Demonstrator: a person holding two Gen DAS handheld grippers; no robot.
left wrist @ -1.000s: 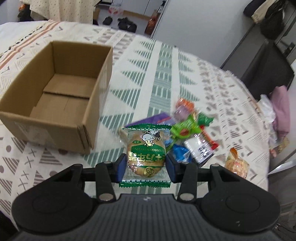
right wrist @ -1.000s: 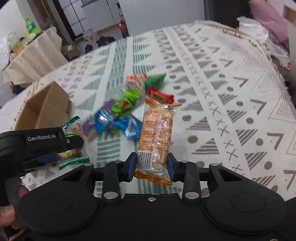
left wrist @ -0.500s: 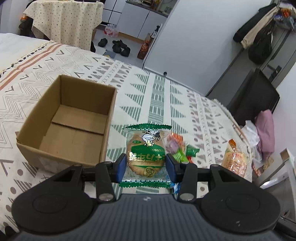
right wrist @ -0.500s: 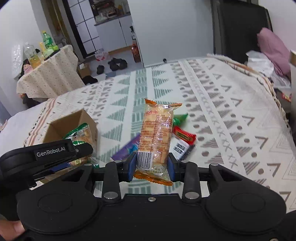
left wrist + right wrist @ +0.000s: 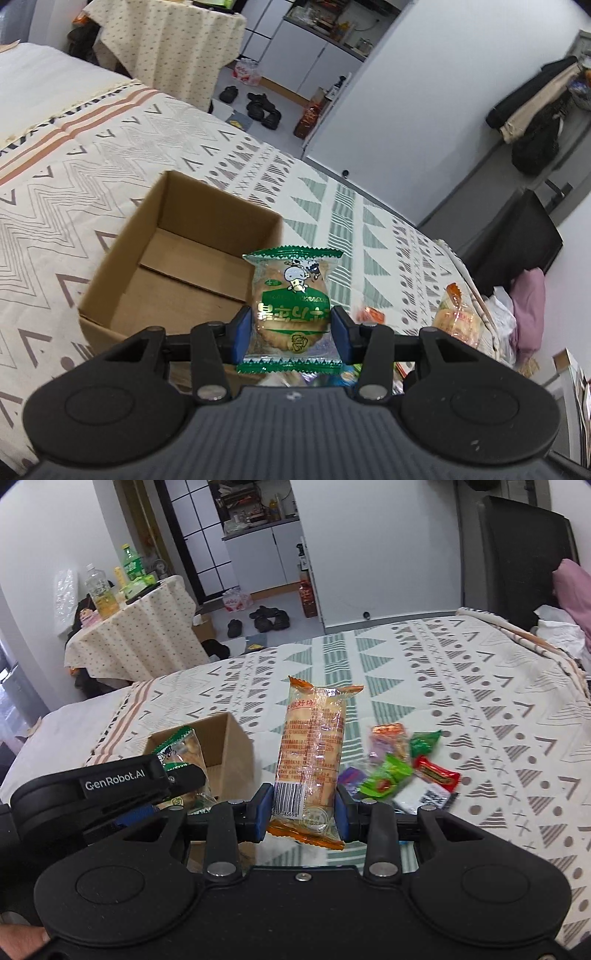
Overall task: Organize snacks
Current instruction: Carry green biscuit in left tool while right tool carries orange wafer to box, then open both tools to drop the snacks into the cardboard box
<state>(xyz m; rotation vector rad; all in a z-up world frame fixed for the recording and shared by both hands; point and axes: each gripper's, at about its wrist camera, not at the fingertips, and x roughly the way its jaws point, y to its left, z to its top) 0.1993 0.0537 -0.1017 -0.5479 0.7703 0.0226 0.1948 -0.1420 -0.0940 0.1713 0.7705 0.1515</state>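
Observation:
My left gripper (image 5: 291,330) is shut on a green-edged biscuit packet (image 5: 291,302) and hangs above the near right corner of an open, empty cardboard box (image 5: 177,266). In the right wrist view my right gripper (image 5: 304,810) is shut on a long orange cracker packet (image 5: 314,753), held upright. To its left there, the left gripper (image 5: 122,786) with the green packet (image 5: 184,747) hovers by the box (image 5: 229,742). A pile of loose snacks (image 5: 402,771) lies on the patterned bedspread (image 5: 480,701), right of the box. The orange packet (image 5: 456,319) shows at the right in the left wrist view.
The bed's far edge drops to a floor with shoes (image 5: 266,618). A small table with a dotted cloth and bottles (image 5: 136,627) stands at the far left. A black chair (image 5: 517,240) and pink cloth (image 5: 528,314) sit beside the bed on the right.
Both grippers have risen away from the snack pile, each keeping its packet. The left one has moved toward the box, which now sits lower and more central in its view.

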